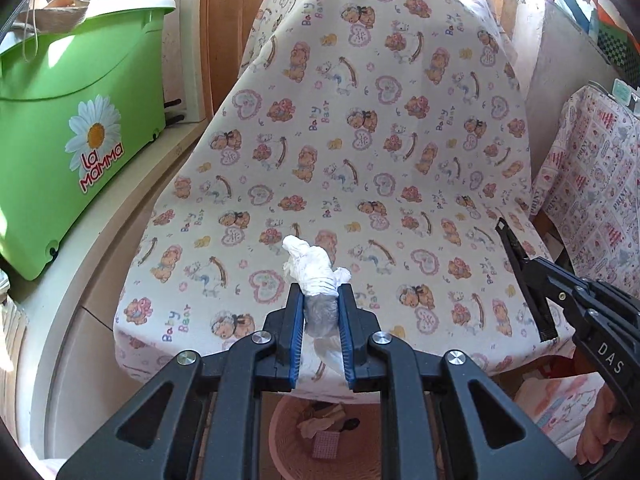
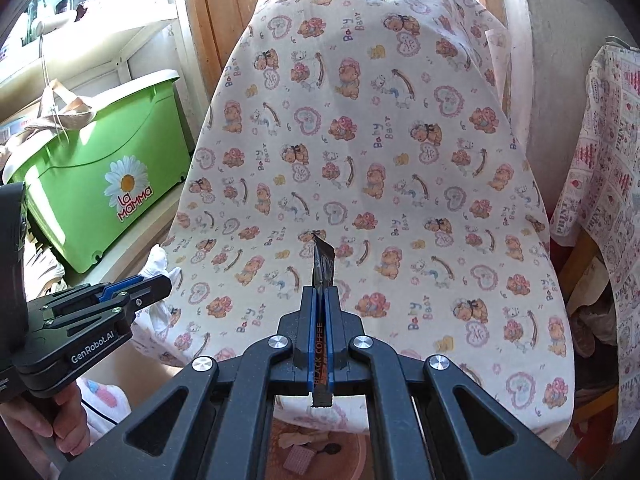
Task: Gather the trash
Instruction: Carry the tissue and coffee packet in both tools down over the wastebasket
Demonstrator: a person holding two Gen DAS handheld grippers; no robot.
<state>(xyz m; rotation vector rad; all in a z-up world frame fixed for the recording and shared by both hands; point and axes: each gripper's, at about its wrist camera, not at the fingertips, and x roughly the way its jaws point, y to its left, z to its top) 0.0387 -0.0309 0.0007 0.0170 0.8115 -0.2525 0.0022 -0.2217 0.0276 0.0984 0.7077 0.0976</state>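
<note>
Now | left fingers (image 1: 320, 304) grip white wad (image 1: 316, 272) | right fingers (image 2: 320, 300) clamp "BLACK COFFEE" sachet (image 2: 322, 264) | bin (image 1: 60, 120) "La MAMMA"

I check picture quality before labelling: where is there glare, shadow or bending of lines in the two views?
Left wrist view: sun glare on the green bin, strong fisheye bending at the edges, crumpled white wrapper sharp. Right wrist view: overexposed top by the wooden door, coffee sachet dark but its print readable, corners vignetted black.

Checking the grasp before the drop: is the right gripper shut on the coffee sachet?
Shut. The right gripper has its blue pads pressed flat on the thin black coffee sachet, which sticks out past them.
</note>
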